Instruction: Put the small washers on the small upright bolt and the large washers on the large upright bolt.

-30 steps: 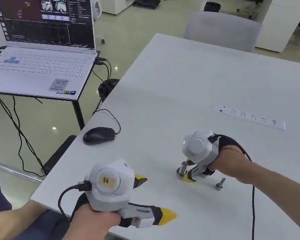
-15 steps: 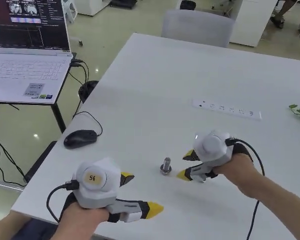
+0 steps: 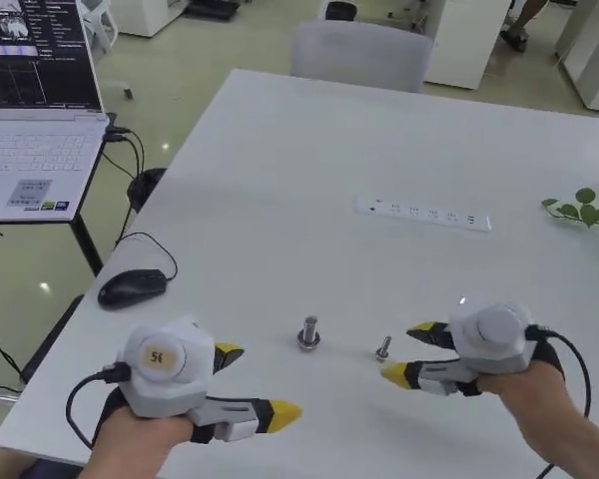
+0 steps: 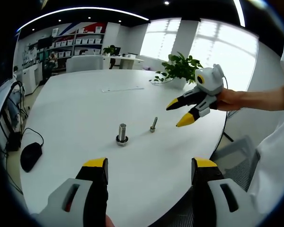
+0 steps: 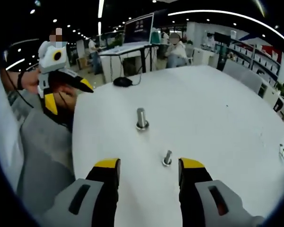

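Head view: small bolt (image 3: 383, 348) upright on desk (image 3: 329, 180), just ahead of right gripper (image 3: 402, 351), fingers wide, empty. Left gripper (image 3: 260, 381) farther off, likewise wide.

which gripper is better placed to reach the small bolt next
Right, probably. The right gripper is open with its tips right beside the small bolt, which stands just ahead of its jaws in the right gripper view. The left gripper is farther off, nearer the large bolt.

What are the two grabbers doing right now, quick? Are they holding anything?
Left gripper: open, holding nothing.
Right gripper: open, holding nothing.
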Demonstrator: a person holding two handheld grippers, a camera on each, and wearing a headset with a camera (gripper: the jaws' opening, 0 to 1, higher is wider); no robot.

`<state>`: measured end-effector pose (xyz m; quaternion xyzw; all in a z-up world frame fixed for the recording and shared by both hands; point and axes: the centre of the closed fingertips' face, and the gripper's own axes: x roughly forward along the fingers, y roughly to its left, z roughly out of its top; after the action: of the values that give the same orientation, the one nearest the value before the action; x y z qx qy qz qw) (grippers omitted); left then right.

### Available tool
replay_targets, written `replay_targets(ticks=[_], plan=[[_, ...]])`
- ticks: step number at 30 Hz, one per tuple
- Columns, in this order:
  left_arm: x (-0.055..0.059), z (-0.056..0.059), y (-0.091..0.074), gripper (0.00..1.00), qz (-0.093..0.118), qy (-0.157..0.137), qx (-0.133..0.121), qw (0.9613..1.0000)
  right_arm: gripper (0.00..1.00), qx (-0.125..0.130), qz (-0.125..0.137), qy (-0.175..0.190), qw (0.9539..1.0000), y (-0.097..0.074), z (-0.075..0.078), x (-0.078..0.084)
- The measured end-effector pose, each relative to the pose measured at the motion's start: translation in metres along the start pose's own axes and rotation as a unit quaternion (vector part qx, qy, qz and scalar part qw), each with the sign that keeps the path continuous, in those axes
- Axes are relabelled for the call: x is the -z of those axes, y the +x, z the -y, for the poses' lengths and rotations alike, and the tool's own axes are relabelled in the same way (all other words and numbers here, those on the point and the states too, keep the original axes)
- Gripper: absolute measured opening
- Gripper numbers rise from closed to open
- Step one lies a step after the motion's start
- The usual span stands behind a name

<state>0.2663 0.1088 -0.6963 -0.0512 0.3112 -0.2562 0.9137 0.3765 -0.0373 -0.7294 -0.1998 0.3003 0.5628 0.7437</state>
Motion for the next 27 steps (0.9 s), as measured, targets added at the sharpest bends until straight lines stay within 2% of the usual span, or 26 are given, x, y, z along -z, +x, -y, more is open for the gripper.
replay_targets(ticks=[5, 9, 16, 19, 27], plan=[[0.0, -0.001, -0.001, 0.71, -0.002, 0.003, 0.0, 1.0, 0.54, 0.015, 0.015, 0.046, 0.9987, -0.014, -0.004, 0.023], [0.0, -0.002, 0.0, 0.71, -0.004, 0.008, 0.001, 1.0, 0.56, 0.019, 0.013, 0.058, 0.998, -0.018, -0.009, 0.038], [-0.001, 0.0, 0.001, 0.72, -0.002, 0.012, 0.0, 0.9999, 0.64, 0.018, 0.011, 0.079, 0.9966, -0.021, -0.02, 0.055], [0.0, 0.001, 0.001, 0.72, -0.002, 0.014, 0.0, 0.9999, 0.64, 0.017, 0.002, 0.082, 0.9965, -0.021, -0.025, 0.063], [0.006, 0.0, 0.002, 0.73, -0.003, 0.01, -0.001, 0.9999, 0.67, 0.017, 0.004, 0.096, 0.9952, -0.019, -0.028, 0.07]])
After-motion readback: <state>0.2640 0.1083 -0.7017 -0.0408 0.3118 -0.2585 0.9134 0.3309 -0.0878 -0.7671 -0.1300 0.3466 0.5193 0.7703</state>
